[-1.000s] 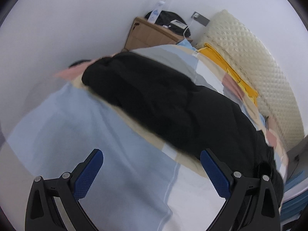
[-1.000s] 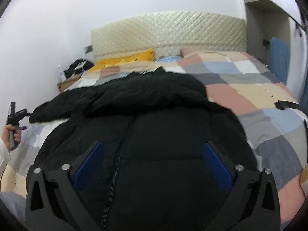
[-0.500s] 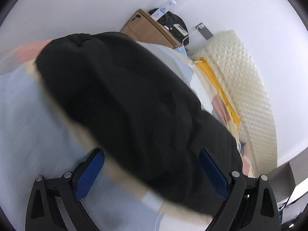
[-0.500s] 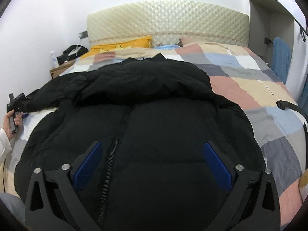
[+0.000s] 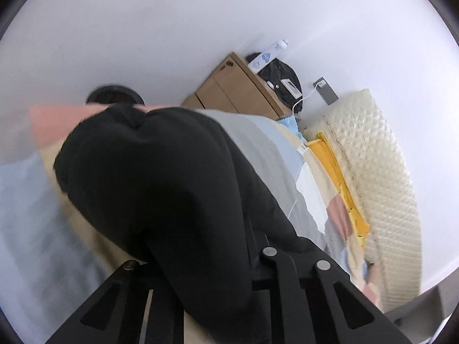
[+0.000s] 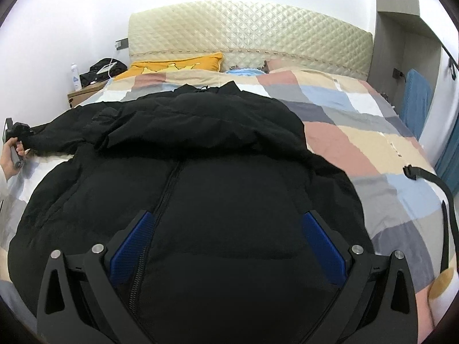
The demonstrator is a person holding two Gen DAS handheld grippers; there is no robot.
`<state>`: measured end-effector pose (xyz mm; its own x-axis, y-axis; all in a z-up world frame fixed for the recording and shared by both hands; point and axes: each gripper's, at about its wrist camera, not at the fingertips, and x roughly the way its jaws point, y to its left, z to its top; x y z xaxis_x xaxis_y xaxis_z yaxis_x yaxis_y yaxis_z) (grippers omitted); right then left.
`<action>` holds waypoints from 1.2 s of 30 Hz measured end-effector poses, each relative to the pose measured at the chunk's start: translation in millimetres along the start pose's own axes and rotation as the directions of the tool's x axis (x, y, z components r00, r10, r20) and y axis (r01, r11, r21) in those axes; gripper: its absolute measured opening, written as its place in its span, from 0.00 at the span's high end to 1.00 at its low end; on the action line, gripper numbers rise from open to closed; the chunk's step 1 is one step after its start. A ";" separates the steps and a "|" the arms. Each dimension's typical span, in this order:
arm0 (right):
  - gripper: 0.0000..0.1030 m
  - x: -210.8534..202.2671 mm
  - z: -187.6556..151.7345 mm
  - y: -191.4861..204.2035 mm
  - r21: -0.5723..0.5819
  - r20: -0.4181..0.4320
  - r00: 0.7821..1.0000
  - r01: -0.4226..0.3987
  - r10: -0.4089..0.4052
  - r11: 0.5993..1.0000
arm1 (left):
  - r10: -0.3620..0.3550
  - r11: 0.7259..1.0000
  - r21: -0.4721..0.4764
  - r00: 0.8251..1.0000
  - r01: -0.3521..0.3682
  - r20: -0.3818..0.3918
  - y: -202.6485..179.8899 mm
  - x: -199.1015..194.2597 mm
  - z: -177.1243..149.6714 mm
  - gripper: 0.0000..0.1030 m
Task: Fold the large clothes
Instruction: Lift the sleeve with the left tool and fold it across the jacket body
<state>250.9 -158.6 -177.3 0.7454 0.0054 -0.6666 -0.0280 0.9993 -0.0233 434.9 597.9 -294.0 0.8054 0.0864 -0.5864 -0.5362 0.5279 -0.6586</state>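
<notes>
A large black puffer jacket lies front up on a patchwork bedspread, zip down the middle. My right gripper is open, its blue pads spread just above the jacket's lower body. My left gripper is closed on the jacket's sleeve; black fabric fills the jaws and hides the pads. In the right wrist view the left gripper sits at the far left, at the end of the stretched sleeve.
A quilted cream headboard and a yellow pillow are at the bed's head. A wooden nightstand with a black bag and a white bottle stands by the wall. A black strap lies on the right.
My left gripper moved onto the sleeve and shut on it; its blue pads are now hidden in the fabric. My right gripper edged forward over the jacket and stayed open.
</notes>
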 end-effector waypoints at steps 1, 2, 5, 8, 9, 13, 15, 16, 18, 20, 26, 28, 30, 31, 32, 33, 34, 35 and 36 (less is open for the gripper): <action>0.00 -2.1 0.8 -2.6 0.002 0.001 1.000 -0.009 0.009 1.000 | 0.009 1.000 0.007 1.000 -0.009 0.015 -5.8 -6.8 -0.1 0.86; 0.00 -4.2 1.1 -4.5 0.004 0.002 1.000 -0.015 0.015 1.000 | 0.012 1.000 0.010 1.000 -0.012 0.023 -10.1 -11.3 1.8 0.86; 0.00 -12.2 1.9 -5.8 -0.009 0.013 0.999 -0.029 0.030 1.000 | 0.015 1.000 0.016 0.998 -0.016 0.056 -29.0 -35.3 6.1 0.88; 0.00 -21.5 2.4 -10.8 0.000 0.027 0.998 -0.050 0.050 0.999 | 0.018 0.996 0.083 0.996 -0.024 0.083 -57.4 -61.2 10.9 0.89; 0.00 -24.4 2.6 -12.7 0.006 0.034 0.998 -0.058 0.058 0.998 | 0.017 0.994 0.102 0.996 -0.026 0.091 -66.5 -67.9 12.2 0.89; 0.00 -35.8 3.9 -16.4 -0.012 0.055 0.996 -0.070 0.071 0.997 | 0.029 0.985 0.166 0.995 -0.044 0.091 -109.4 -100.5 14.5 0.89; 0.00 -42.4 3.2 -20.4 -0.014 0.071 0.994 -0.084 0.085 0.996 | 0.010 0.984 0.175 0.995 -0.028 0.102 -125.5 -116.3 13.4 0.89; 0.00 -44.9 3.0 -22.3 -0.017 0.078 0.993 -0.087 0.088 0.996 | -0.003 0.982 0.190 0.994 -0.019 0.112 -139.0 -128.8 12.7 0.89; 0.00 -50.4 2.4 -27.2 -0.020 0.090 0.991 -0.094 0.096 0.995 | -0.001 0.974 0.226 0.992 -0.027 0.123 -161.2 -141.8 10.9 0.89; 0.00 -55.4 2.6 -34.9 -0.012 0.105 0.989 -0.101 0.102 0.995 | 0.007 0.958 0.282 0.990 -0.048 0.143 -190.4 -157.7 5.2 0.89; 0.00 -71.8 1.6 -53.7 -0.023 0.154 0.982 -0.108 0.110 0.994 | -0.040 0.908 0.417 0.979 -0.047 0.198 -275.2 -204.4 -30.1 0.89; 0.00 -74.9 0.8 -60.9 -0.013 0.163 0.978 -0.133 0.134 0.991 | -0.059 0.884 0.465 0.979 -0.040 0.197 -309.1 -214.1 -41.8 0.89; 0.00 -77.3 0.0 -68.7 -0.004 0.169 0.975 -0.148 0.146 0.989 | -0.079 0.861 0.508 0.978 -0.030 0.191 -340.4 -227.1 -55.4 0.89; 0.00 -78.0 0.1 -73.5 0.002 0.171 0.974 -0.152 0.150 0.988 | -0.086 0.844 0.535 0.979 -0.028 0.187 -357.5 -232.4 -62.9 0.89; 0.00 -79.4 -0.2 -76.6 0.007 0.174 0.973 -0.158 0.154 0.987 | -0.091 0.825 0.564 0.978 -0.030 0.185 -373.8 -237.3 -71.2 0.89; 0.00 -81.0 0.3 -80.8 0.014 0.181 0.970 -0.166 0.161 0.986 | -0.099 0.801 0.598 0.978 -0.031 0.183 -391.6 -242.8 -81.7 0.89; 0.00 -83.0 0.8 -84.0 0.016 0.189 0.968 -0.171 0.165 0.985 | -0.105 0.784 0.620 0.978 -0.030 0.180 -403.7 -245.6 -89.3 0.89; 0.00 -85.8 1.4 -88.2 0.014 0.200 0.966 -0.169 0.163 0.985 | -0.119 0.764 0.645 0.979 -0.017 0.167 -416.9 -248.8 -99.0 0.89; 0.00 -87.5 1.8 -91.4 0.013 0.209 0.965 -0.167 0.161 0.986 | -0.138 0.746 0.665 0.980 0.008 0.143 -428.3 -251.4 -108.1 0.89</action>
<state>189.4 -250.3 -115.5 0.8536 0.1732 -0.4912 -0.1432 0.9848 0.0983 434.8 258.7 84.5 0.8996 0.1330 -0.4160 -0.2258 0.9569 -0.1825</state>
